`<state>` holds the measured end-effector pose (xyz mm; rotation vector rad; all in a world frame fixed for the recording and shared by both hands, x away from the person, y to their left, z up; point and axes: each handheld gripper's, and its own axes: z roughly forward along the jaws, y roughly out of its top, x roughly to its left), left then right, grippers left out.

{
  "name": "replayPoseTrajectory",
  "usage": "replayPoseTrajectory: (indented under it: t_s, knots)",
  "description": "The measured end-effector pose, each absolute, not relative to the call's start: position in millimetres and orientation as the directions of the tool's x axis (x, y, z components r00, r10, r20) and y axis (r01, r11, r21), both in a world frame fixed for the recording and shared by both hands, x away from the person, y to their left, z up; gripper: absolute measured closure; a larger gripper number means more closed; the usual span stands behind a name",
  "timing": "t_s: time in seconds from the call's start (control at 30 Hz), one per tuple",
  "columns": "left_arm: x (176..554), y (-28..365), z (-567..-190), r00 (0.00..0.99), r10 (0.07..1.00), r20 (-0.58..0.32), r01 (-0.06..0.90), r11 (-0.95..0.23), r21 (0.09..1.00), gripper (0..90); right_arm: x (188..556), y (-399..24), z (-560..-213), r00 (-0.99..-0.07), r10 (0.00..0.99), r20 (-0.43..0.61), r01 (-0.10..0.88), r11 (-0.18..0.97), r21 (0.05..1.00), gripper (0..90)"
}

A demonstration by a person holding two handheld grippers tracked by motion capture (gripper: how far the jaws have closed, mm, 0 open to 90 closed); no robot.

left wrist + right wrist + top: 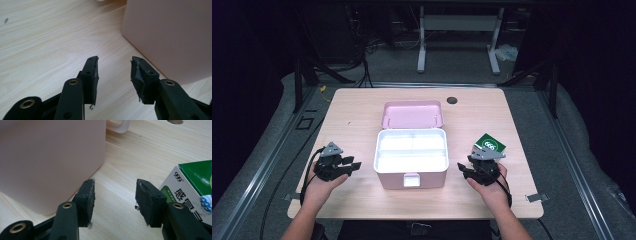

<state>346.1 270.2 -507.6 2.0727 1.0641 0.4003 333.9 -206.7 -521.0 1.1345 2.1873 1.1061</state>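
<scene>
green-and-white cardboard medicine box (490, 143) half hidden behind right gripper (464, 171), tilted toward 1 o'clock | open pink plastic case (411, 172) latch faces 6 | left gripper (354, 164) and right both released, nothing gripped

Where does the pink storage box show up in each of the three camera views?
High view: the pink box sits mid-table, lid open, between the two grippers.
Left gripper view: its pink wall takes up the upper right, beyond the right-hand jaw.
Right gripper view: its wall covers the upper left, with the green and white carton at the right edge.
Shared landmark: the light wooden table.
</scene>
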Motion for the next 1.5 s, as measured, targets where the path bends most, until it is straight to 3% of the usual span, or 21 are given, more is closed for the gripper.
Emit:
replayPoseTrajectory:
  t_s: [1.23,1.5]
  knots:
    - [356,251,-452,0.666,0.745,-0.02,0.486,-0.413,0.77,57.1,330,-207,-520,-0.568,0.823,-0.021,0.46,0.338,0.821,49.3]
    - [358,228,-434,0.731,0.682,0.029,0.433,-0.497,0.752,60.4,329,-207,-519,-0.577,0.817,-0.025,0.452,0.344,0.823,49.3]
